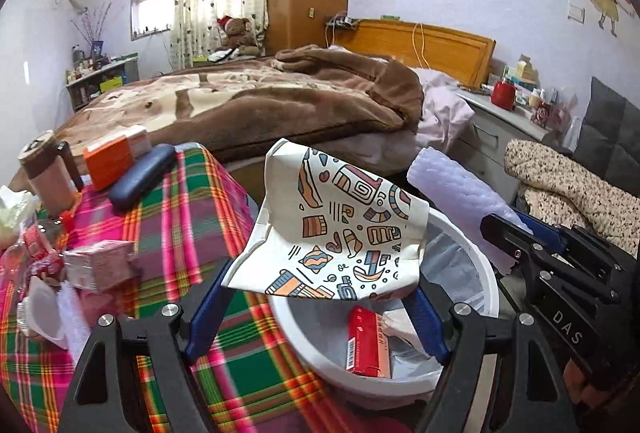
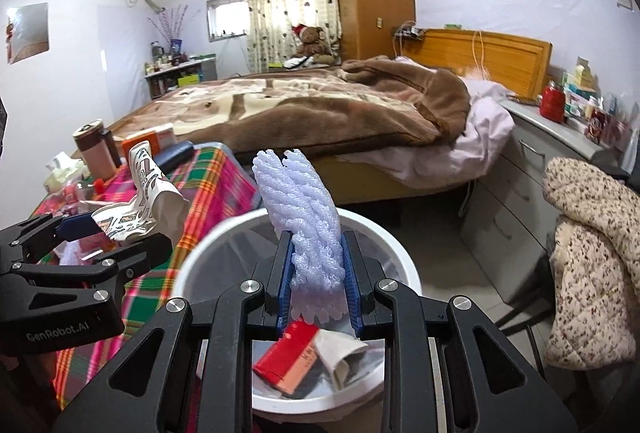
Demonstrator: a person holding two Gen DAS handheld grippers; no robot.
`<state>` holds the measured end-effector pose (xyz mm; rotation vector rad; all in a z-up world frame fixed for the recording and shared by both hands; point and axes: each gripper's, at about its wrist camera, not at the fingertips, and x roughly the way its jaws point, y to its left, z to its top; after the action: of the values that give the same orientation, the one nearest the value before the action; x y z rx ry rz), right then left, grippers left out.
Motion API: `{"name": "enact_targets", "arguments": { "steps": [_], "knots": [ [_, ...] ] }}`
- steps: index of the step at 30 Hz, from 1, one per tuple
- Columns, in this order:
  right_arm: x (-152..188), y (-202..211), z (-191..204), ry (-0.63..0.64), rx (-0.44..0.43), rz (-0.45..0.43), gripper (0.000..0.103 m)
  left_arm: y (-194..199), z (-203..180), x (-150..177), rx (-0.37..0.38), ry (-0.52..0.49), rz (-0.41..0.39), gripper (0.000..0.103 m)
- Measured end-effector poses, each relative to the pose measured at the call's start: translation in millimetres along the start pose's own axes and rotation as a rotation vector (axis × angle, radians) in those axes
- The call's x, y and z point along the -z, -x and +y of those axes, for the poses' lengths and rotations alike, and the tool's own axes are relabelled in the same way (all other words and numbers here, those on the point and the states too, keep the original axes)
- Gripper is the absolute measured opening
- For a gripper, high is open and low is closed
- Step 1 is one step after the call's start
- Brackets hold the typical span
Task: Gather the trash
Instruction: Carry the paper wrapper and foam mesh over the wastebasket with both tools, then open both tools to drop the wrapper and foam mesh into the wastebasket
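Dropping both pieces cleanly means centring each over the white bin (image 2: 200, 253) just off the counter's (image 1: 192, 201) right edge before releasing. The right hand-held gripper (image 2: 318, 273) pinches the foam netting (image 2: 296, 201) above the opening; the left hand-held gripper (image 1: 320, 297) holds a patterned paper wrapper (image 1: 344, 225) over the rim, so nudge it inward first.

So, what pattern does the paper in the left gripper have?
Cream paper with colourful cartoon doodles in orange, blue and black outlines; the left wrist view shows it best.
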<state>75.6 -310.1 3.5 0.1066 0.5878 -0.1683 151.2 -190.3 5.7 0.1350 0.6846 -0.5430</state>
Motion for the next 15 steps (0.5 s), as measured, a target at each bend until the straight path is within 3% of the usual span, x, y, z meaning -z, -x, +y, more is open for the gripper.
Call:
{"name": "enact_targets", "arguments": {
  "steps": [15],
  "knots": [
    [9, -24, -20, -0.023, 0.047, 0.109, 0.024, -38, -11, 2, 0.020, -0.020, 0.065, 0.080]
  ]
}}
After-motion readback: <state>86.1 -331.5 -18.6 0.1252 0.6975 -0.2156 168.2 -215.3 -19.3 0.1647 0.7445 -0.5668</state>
